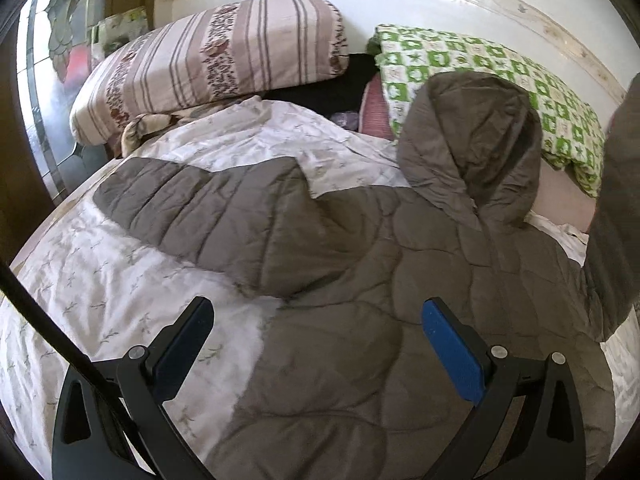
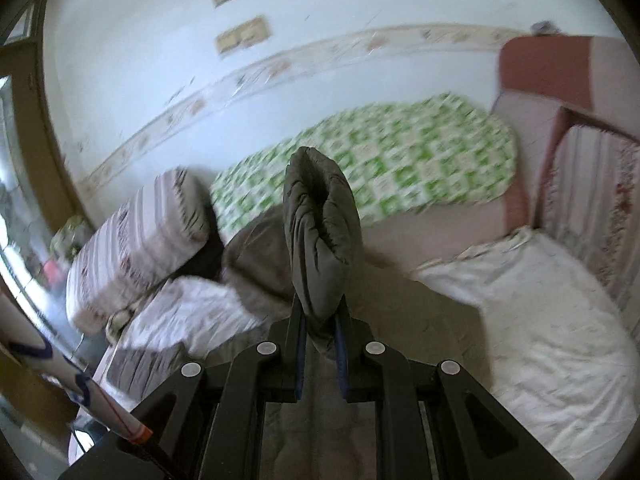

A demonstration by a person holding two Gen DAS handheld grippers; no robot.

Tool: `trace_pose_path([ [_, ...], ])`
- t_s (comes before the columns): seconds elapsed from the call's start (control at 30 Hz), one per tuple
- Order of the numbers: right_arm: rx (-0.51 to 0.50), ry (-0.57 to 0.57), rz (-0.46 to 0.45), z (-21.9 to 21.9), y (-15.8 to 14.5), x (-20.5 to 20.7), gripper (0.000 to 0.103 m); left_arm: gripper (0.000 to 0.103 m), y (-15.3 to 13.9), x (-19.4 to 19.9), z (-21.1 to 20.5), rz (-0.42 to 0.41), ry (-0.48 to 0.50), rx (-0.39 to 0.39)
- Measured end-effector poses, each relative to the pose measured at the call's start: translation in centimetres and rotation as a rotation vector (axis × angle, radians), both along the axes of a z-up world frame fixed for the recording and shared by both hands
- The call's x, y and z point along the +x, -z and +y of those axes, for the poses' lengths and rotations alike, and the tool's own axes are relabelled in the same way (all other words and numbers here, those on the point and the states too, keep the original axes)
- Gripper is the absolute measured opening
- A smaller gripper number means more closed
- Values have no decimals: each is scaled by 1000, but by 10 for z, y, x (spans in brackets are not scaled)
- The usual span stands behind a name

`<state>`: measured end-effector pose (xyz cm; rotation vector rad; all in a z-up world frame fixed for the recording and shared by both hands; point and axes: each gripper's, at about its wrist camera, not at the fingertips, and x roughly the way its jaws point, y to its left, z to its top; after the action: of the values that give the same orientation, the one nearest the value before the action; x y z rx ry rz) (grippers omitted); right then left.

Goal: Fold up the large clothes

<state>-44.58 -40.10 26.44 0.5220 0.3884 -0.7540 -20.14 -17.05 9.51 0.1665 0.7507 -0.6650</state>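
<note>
A large grey-brown quilted hooded jacket (image 1: 360,280) lies spread on a white floral bedsheet (image 1: 92,272). Its hood (image 1: 472,140) points toward the far wall and its left sleeve (image 1: 192,208) stretches out to the left. My left gripper (image 1: 316,320) is open and empty, hovering over the jacket's left side near its edge. My right gripper (image 2: 320,320) is shut on the jacket's right sleeve (image 2: 320,224), holding it lifted above the bed; the raised sleeve also shows at the right edge of the left wrist view (image 1: 616,240).
A striped floral pillow (image 1: 208,64) lies at the back left. A folded green-and-white checked quilt (image 1: 492,80) lies along the white wall. Dark and pink clothes (image 1: 348,88) sit between them. A pink headboard (image 2: 592,184) stands at the right.
</note>
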Motion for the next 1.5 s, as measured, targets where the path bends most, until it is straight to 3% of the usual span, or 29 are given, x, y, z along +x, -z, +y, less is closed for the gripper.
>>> trace_pose_path([
  [0.3, 142, -112, 88, 12, 99, 73, 13, 103, 1, 12, 10, 14, -31, -6],
  [0.57, 235, -190, 146, 25, 172, 106, 13, 103, 4, 10, 2, 0, -23, 6],
  [0.77, 263, -254, 159, 35, 185, 117, 17, 103, 6, 6, -7, -6, -8, 20],
  [0.8, 278, -262, 160, 35, 186, 116, 20, 103, 7, 6, -9, -5, -7, 24],
  [0.83, 305, -274, 156, 34, 187, 115, 33, 103, 8, 5, -10, -3, -6, 25],
  [0.9, 352, -296, 122, 32, 187, 108, 44, 103, 9, 5, -13, -1, -6, 29],
  [1.0, 351, -332, 95, 31, 176, 94, 44, 103, 11, 7, -16, 6, -5, 31],
  [1.17, 258, -200, 69, 1, 153, 52, 44, 103, 15, 7, -24, 12, -1, 33],
  [1.27, 189, -34, 148, -36, 154, 26, 44, 103, 20, 4, -33, 17, 24, 49],
  [1.37, 161, 103, 254, -68, 171, 5, 44, 103, 31, 4, -47, 33, 51, 88],
  [1.5, 273, 186, 334, -109, 218, -19, 44, 103, 47, 7, -62, 60, 63, 136],
])
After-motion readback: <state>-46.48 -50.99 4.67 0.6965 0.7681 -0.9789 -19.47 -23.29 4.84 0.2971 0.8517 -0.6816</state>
